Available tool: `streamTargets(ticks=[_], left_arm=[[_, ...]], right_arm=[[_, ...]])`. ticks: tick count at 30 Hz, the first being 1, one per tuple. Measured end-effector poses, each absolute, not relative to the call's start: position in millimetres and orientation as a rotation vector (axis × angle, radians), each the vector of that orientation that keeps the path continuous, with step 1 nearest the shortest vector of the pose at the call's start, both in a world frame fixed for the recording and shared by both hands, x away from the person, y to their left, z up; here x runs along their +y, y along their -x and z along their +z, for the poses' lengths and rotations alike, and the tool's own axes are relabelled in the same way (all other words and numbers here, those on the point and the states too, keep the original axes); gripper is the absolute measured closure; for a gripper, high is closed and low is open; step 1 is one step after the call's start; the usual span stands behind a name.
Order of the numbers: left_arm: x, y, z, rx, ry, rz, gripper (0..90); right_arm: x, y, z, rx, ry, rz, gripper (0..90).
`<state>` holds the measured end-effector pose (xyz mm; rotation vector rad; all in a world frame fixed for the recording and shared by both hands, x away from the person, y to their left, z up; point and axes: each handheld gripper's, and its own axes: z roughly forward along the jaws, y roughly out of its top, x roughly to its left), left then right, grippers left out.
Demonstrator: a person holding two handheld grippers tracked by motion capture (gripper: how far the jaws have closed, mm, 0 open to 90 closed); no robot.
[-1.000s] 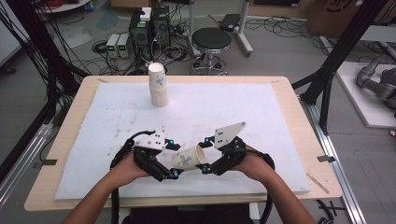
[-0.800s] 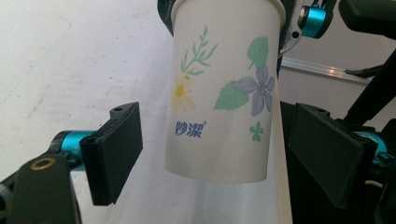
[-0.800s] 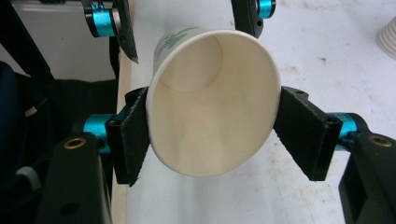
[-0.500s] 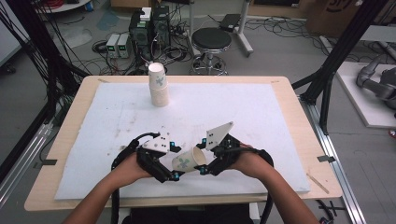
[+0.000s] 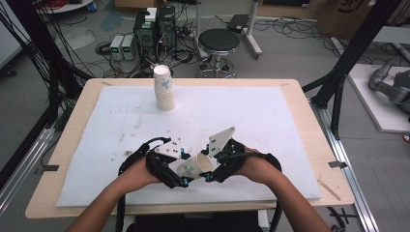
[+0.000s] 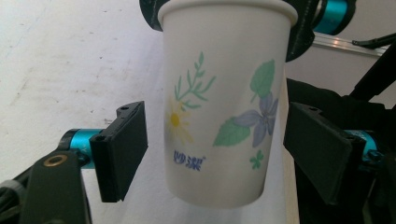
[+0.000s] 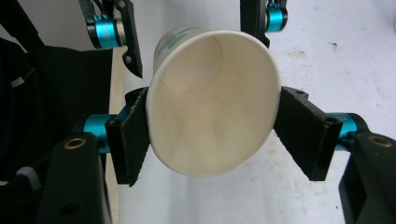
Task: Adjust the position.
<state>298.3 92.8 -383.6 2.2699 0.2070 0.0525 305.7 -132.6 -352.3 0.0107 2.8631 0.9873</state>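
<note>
A paper cup (image 5: 193, 166) with a flower print lies on its side in the air between my two grippers, just above the front middle of the white mat (image 5: 256, 121). In the right gripper view, my right gripper (image 7: 212, 135) is shut on the cup (image 7: 210, 116) near its rim and squeezes the mouth into an oval. In the left gripper view, my left gripper (image 6: 219, 154) stands open around the lower part of the cup (image 6: 219, 116), with a gap on each side. From above, the left gripper (image 5: 181, 178) and right gripper (image 5: 212, 170) face each other.
A stack of similar paper cups (image 5: 164, 89) stands upright at the back of the mat, left of centre. The mat covers a wooden table (image 5: 309, 111). A stool (image 5: 218, 43), cables and boxes stand on the floor behind.
Both hands have edged slightly closer together, and the right gripper's grey plate has drifted a little left. The cup stays between the grippers at the same spot.
</note>
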Motion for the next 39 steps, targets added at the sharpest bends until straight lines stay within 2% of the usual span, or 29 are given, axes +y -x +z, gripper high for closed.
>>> streamTargets(ticks=[8,18,29,34,39], left_arm=[[83,-300,-384,0.196,-2.297,0.038,25.2],[79,-301,-387,0.178,-2.309,0.017,33.5],[79,-301,-391,0.189,-2.288,-0.01,32.9],[84,-301,-396,0.231,-2.239,-0.01,31.5],[97,-300,-401,0.286,-2.184,0.006,30.7]], right_arm=[[-128,-305,-353,2.876,0.008,0.938,30.5],[-125,-305,-354,2.895,0.01,0.907,30.2],[-124,-305,-354,2.898,0.036,0.935,28.0],[-130,-308,-352,2.87,-0.069,1.087,21.8],[-146,-309,-347,2.81,-0.152,1.265,21.9]])
